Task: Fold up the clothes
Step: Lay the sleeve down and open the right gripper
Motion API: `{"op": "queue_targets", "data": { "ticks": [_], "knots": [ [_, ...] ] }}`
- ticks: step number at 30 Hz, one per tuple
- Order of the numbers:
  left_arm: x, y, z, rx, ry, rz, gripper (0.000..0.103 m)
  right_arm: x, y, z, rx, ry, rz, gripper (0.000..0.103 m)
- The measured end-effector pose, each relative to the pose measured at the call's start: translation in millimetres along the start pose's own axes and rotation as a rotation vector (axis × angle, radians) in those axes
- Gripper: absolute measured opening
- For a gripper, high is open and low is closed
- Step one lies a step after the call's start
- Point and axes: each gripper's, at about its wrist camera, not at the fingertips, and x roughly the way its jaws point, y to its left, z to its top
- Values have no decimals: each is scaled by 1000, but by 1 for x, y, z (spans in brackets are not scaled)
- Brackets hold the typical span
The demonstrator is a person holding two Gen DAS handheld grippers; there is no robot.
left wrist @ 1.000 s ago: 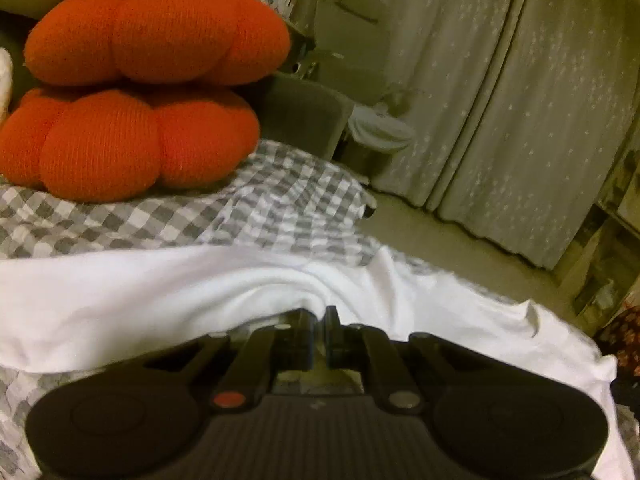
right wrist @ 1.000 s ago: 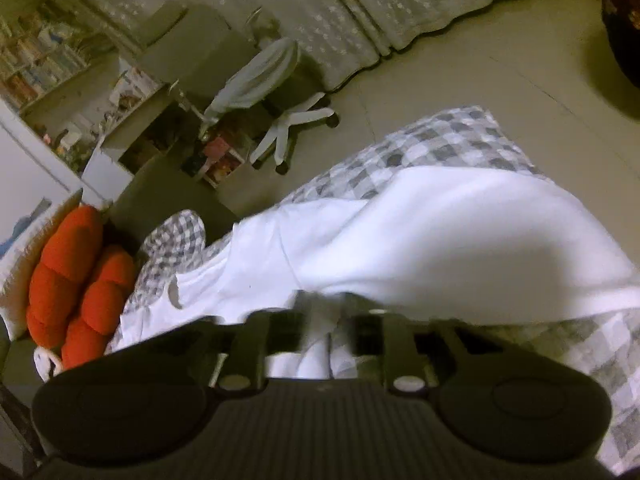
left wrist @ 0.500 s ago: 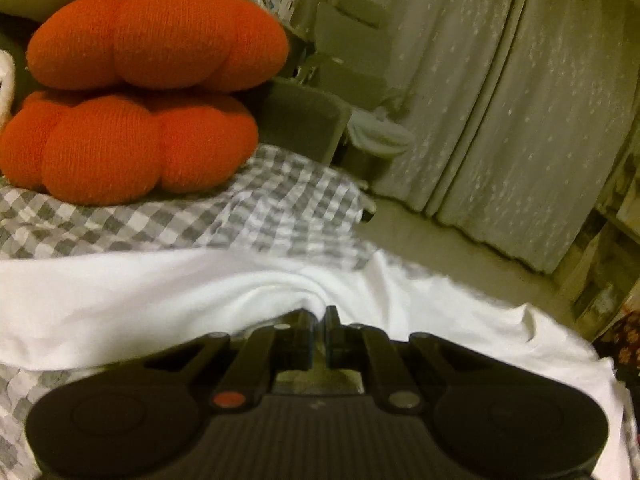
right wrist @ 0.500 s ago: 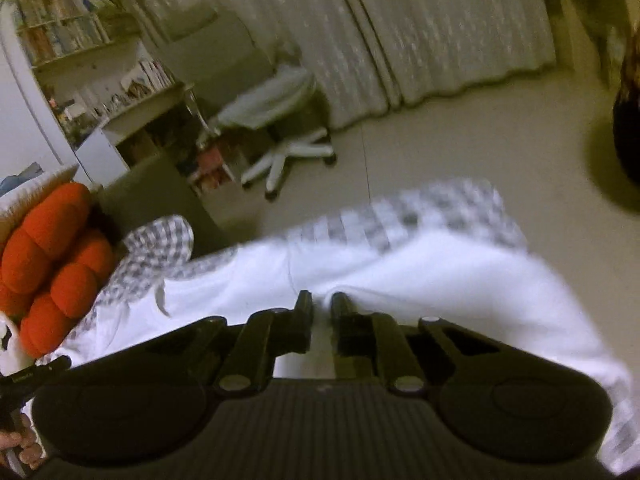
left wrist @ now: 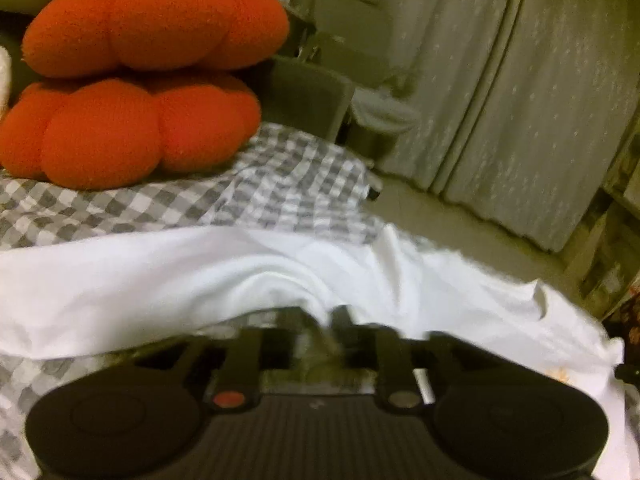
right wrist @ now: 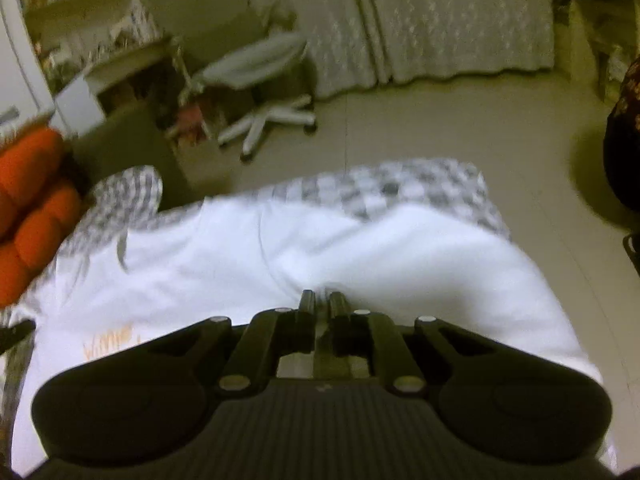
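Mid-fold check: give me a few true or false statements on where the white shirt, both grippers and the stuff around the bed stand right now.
1. The right gripper has its fingers closed on the white shirt. True.
2. The shirt lies on a plain blue sheet. False: it lies on a grey and white checked cover.
3. The orange cushions sit stacked on the checked cover beyond the shirt. True.
4. The left gripper hangs high above the bed, well clear of the shirt. False: it is down at the shirt's near edge, though blur hides whether it grips.
5. The curtains are drawn open on a bright window. False: they hang closed.
6. A white swivel chair stands on the floor beyond the bed. True.
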Motion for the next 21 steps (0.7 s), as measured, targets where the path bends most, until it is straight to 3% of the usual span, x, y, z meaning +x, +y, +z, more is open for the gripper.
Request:
{"op": "queue_targets", "data": {
  "ticks": [4, 8, 14, 17, 19, 21],
  "knots": [
    [-8, 2, 1, -4, 22, 9, 38, -21, 2, 2, -37, -6, -12, 16],
    [-21, -3, -6, 35, 42, 5, 40, -41, 3, -1, -69, 1, 38, 16],
    [-45, -21, -25, 125, 67, 2, 38, -41, 28, -23, -218, 122, 146, 16],
    [-51, -32, -39, 172, 104, 32, 28, -33, 41, -41, -317, 174, 109, 16],
    [-58, -34, -44, 182, 103, 26, 27, -32, 44, -49, -333, 187, 79, 16],
    [-64, -35, -49, 190, 100, 17, 15, -38, 41, -51, -305, 185, 59, 16]
  ]
}}
